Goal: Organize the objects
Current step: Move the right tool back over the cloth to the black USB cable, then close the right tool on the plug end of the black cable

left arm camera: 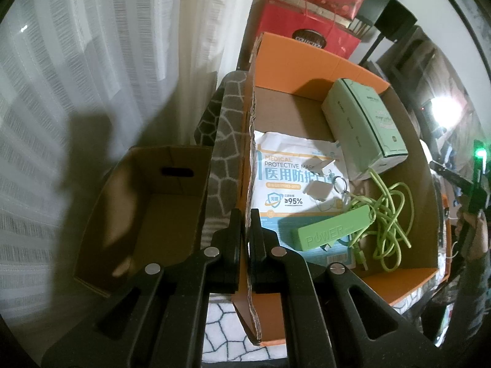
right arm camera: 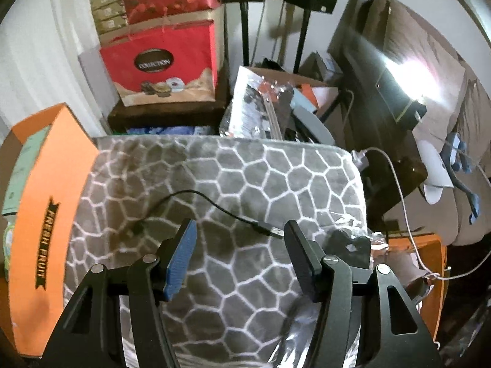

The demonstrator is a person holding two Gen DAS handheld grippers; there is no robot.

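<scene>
The left gripper [left arm camera: 245,224] pinches the near wall of the orange box [left arm camera: 319,64], steadying it, while the right gripper [right arm camera: 241,239] hangs spread and empty over the black USB cable [right arm camera: 214,205] lying loose on the grey blanket [right arm camera: 276,168]. That thin cable could slip between wide jaws, or they could snag plush fabric instead. A tug on the wall could tip the box and spill the green power bank [left arm camera: 331,230].

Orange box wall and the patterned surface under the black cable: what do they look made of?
Orange box: corrugated cardboard, matte orange print; fluting shows along the cut edge. Patterned surface: probably plush fabric, grey with white cell lines; it looks fuzzy and soft. Black cable lies on it.
</scene>
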